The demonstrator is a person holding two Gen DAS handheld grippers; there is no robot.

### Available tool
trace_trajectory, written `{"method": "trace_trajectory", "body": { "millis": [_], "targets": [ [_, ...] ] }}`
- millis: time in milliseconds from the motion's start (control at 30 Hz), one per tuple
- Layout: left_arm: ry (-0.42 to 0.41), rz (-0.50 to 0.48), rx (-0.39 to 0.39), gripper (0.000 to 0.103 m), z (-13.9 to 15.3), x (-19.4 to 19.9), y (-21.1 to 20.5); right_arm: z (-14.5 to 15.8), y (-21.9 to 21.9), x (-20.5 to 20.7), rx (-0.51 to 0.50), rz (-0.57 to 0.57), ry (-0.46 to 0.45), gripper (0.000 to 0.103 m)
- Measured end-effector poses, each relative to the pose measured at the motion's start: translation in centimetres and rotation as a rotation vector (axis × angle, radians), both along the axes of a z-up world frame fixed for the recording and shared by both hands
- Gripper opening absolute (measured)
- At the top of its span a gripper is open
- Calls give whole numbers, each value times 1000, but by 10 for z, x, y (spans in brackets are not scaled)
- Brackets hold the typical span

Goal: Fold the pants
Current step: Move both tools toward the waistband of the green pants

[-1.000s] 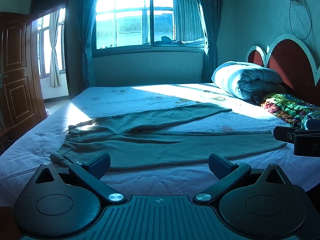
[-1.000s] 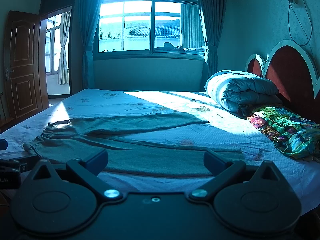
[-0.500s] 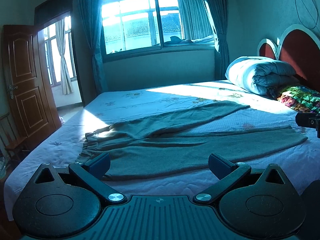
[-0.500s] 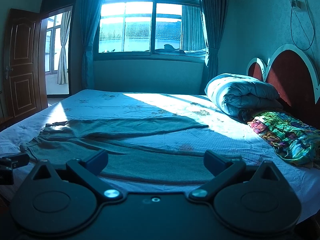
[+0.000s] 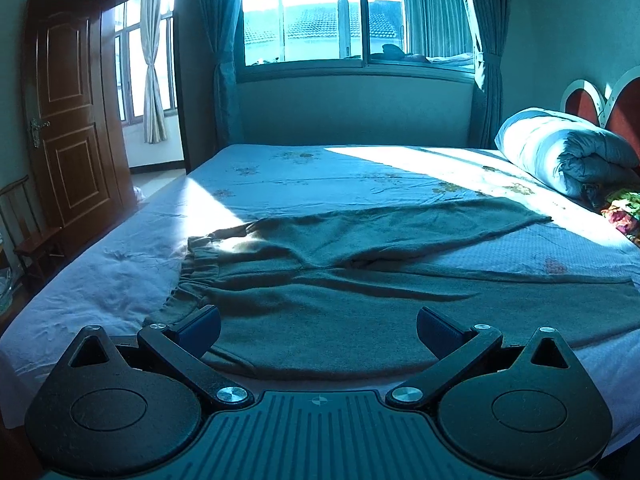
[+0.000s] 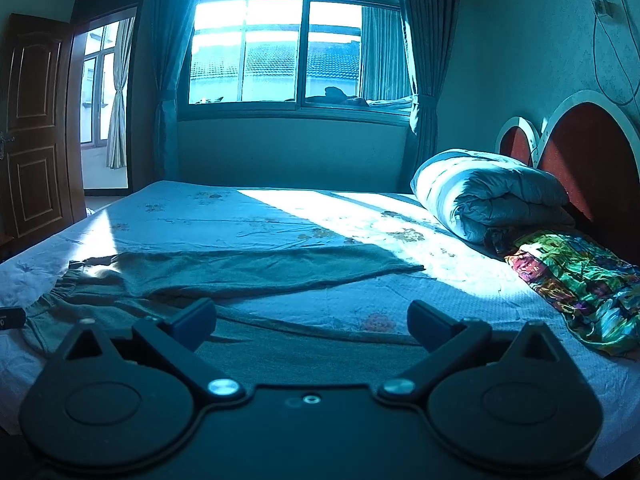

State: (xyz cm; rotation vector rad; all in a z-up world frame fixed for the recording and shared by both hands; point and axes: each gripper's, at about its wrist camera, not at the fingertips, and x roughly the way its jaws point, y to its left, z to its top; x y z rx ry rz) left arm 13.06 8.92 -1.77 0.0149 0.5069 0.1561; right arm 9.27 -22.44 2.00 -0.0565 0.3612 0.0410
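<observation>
A: What is sitting nearest in the left wrist view?

B: The left gripper (image 5: 318,330) is hanging at 6 o'clock with its jaws spread wide, holding nothing. Its fingertips (image 5: 200,326) are hovering over the near edge of the pants (image 5: 360,300), though I cannot tell whether they are touching the cloth.

A: And the other one?

B: The right gripper (image 6: 312,320) is likewise gaping wide and gripping nothing, hovering above the nearer pant leg. A dark bit of the left gripper is peeking in at 9 o'clock in that view.

A: Where are the pants lying?

B: They are lying flat on the bed (image 5: 120,280), unfolded, with the elastic waistband (image 5: 196,268) sitting toward 9 o'clock and both legs running toward 3 o'clock, spreading apart in a V.

A: Farther back?

B: A rolled quilt (image 6: 488,196) is resting at 2 o'clock against the headboard (image 6: 592,152), with a colourful cloth (image 6: 576,276) lying just beside it. Sunlight is falling across the sheet. Beyond, a window (image 6: 296,48) is glowing at 12 o'clock, and a wooden door (image 5: 68,112) is standing open at 10 o'clock.
</observation>
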Motion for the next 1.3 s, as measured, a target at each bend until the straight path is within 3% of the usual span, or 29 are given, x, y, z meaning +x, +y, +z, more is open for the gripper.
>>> {"method": "trace_trajectory", "body": {
  "millis": [267,467,800,1100,1300],
  "targets": [
    [49,22,19,103,-19,59,34,-12,14,56,18,44,36,97],
    [75,33,31,103,-29,99,65,-23,44,103,-58,94,65,97],
    [96,60,27,103,-51,144,106,-43,90,166,-119,126,136,97],
    [142,102,-12,103,-72,182,138,-54,101,218,-108,149,170,97],
    [141,108,18,103,-76,209,158,-62,109,259,-118,206,190,97]
  ]
}}
